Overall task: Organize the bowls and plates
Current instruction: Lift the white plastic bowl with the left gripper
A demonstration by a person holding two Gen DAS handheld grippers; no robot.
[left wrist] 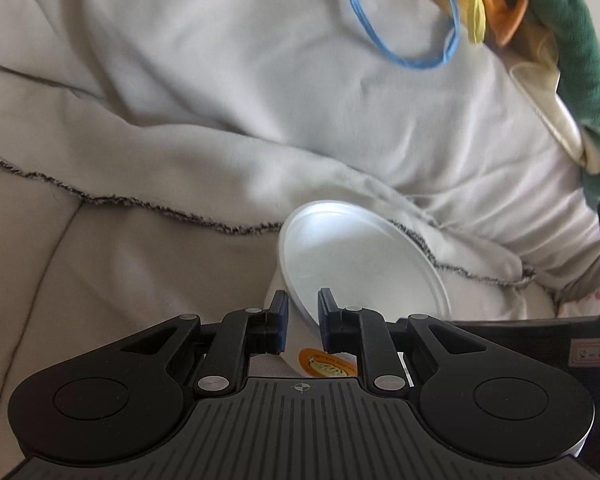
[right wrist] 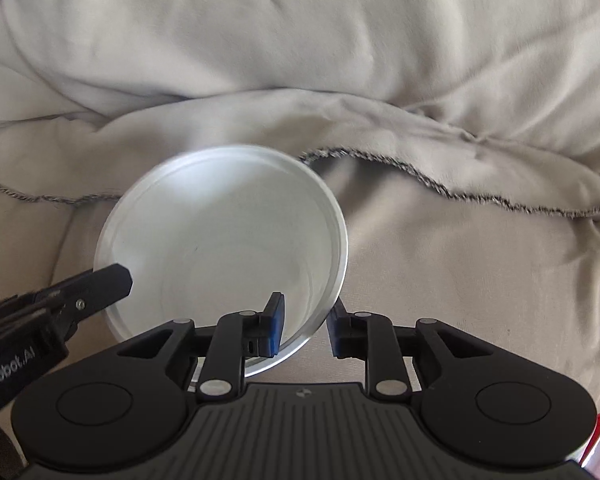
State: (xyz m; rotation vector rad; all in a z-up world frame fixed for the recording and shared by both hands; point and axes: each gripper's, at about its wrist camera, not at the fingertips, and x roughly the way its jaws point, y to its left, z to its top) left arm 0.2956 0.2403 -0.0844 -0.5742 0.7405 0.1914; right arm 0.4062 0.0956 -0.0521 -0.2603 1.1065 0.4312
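I have both tools on one white bowl point(right wrist: 220, 236), which sits low on a beige sofa cushion point(right wrist: 460, 280) with a pale blanket point(right wrist: 260, 60) bunched up behind it, its dark stitched hem running just past the far rim. That soft ground is my biggest worry: nothing firm lies under the bowl, so if either grip lets go it will tip or roll into the folds, not settle flat.

The bowl looks thin-walled and light, tilted with its mouth towards the right wrist camera. I judge it could flex or spring out if the two grips pull in different directions.

My right hand-held gripper point(right wrist: 302, 322) is pinched narrow on the near rim, one blue pad point(right wrist: 275, 320) inside the bowl and the other finger outside. My left hand-held gripper point(left wrist: 303, 320) is clamped on the rim at the bowl's left side, with the wall running between its fingers. Both bites are shallow, right at the lip, so a twist could slide the rim free.

Smallest: an orange sticker point(left wrist: 327, 365) on the bowl's outer wall near the left fingers, harmless unless a pad lands on it and slips.
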